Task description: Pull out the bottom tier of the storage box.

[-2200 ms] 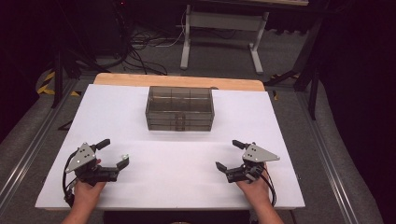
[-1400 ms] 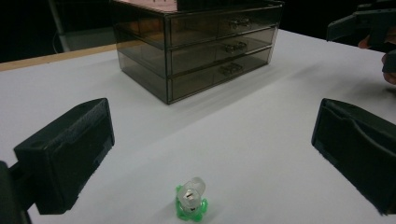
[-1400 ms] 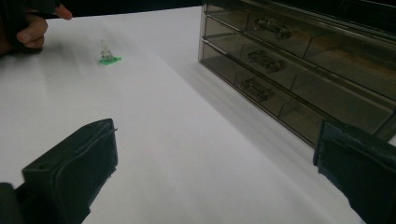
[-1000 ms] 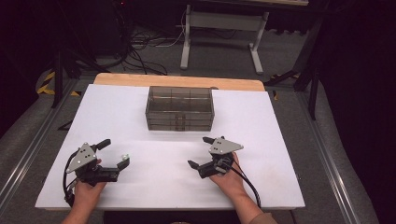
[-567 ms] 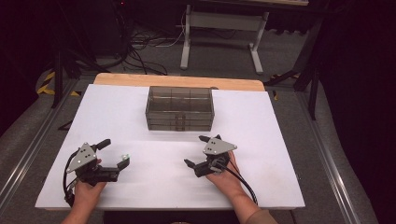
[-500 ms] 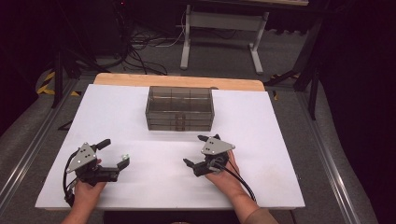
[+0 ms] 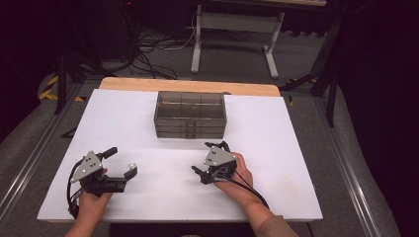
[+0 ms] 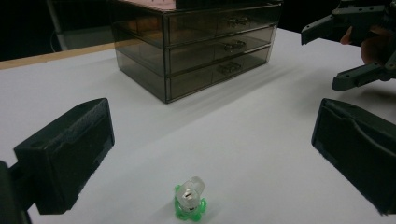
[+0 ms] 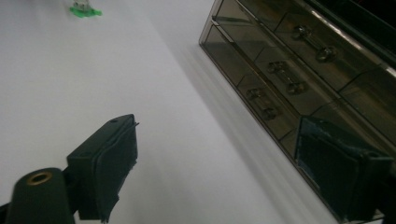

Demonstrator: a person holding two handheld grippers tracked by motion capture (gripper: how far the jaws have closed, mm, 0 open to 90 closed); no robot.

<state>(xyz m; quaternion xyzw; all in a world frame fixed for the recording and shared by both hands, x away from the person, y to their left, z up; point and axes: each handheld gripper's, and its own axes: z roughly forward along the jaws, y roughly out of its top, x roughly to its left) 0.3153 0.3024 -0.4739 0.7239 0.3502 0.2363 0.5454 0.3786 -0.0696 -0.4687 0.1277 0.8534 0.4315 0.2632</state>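
A small green and clear ring [image 8: 189,201] stands on the white bench [image 7: 291,138] near its front left corner. It sits between the spread jaws of the left tool [image 7: 116,166], just ahead of them and touching neither; in the high view it shows as a pale speck [image 7: 131,165] beside the nearer jaw tip. The left tool is wide open and holds nothing.

The right tool [image 7: 211,160] is near the middle of the bench, a little toward the front edge, and well apart from the ring. Its jaws are also spread and hold nothing. In the right gripper view one jaw lies in front of the lower drawers of the drawer box [image 9: 299,79]; whether it touches them cannot be determined. The ring [image 9: 85,9] appears far off at the top of that view.

The drawer box [image 7: 190,114] is smoked, see-through plastic and stands toward the back edge of the bench, centred. It has three rows of drawers, all pushed in, each with a small clear handle [image 8: 232,45]. No contents can be made out through the tinted walls.
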